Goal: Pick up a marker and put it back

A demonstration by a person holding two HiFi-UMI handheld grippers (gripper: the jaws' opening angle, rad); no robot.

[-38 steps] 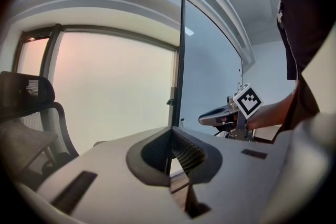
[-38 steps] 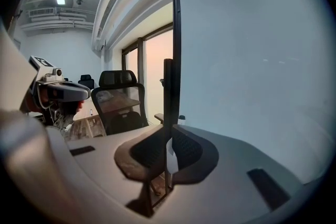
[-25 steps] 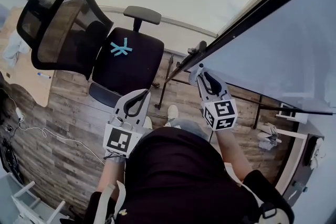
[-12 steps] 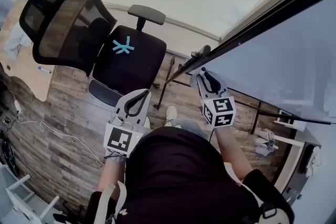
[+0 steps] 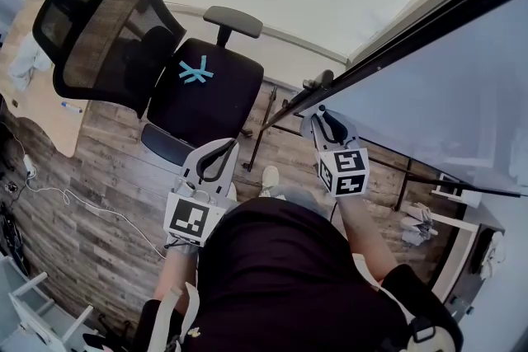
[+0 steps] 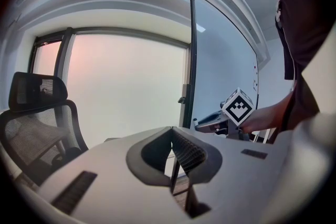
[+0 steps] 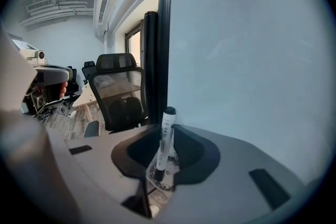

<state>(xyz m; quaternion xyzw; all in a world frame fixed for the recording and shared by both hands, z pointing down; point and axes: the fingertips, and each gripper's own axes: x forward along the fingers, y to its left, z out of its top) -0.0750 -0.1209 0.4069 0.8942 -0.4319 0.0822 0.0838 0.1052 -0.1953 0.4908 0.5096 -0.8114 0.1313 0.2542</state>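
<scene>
The whiteboard (image 5: 462, 86) filled the right side of the head view, its dark frame running slantwise, and the person (image 5: 289, 276) stood close against it, probably because the marker's resting place is on that board. An office chair (image 5: 198, 95) stood well apart on the wooden floor (image 5: 99, 210), next to a desk (image 5: 41, 107), and neither had any part in the work. The right gripper (image 5: 318, 114) was held forward, just beside the board's frame. In its own view its jaws were clamped on the marker (image 7: 164, 144), a white barrel with a dark cap that pointed up past the jaw tips, close to the board's face (image 7: 247, 60). Holding it upright and close to the board would suit either lifting it away or setting it back. No ledge or holder could be made out, so which step this was stayed unclear. The left gripper (image 5: 221, 151) hung low in front of the body with its jaws together on nothing, as the left gripper view (image 6: 172, 132) showed, seemingly parked out of the way because one gripper was enough for the job. Compared with a second before, little differed: the head view had drifted slightly, so the chair sat a little differently in frame, while both grippers kept nearly the same places and the right one remained beside the frame.
</scene>
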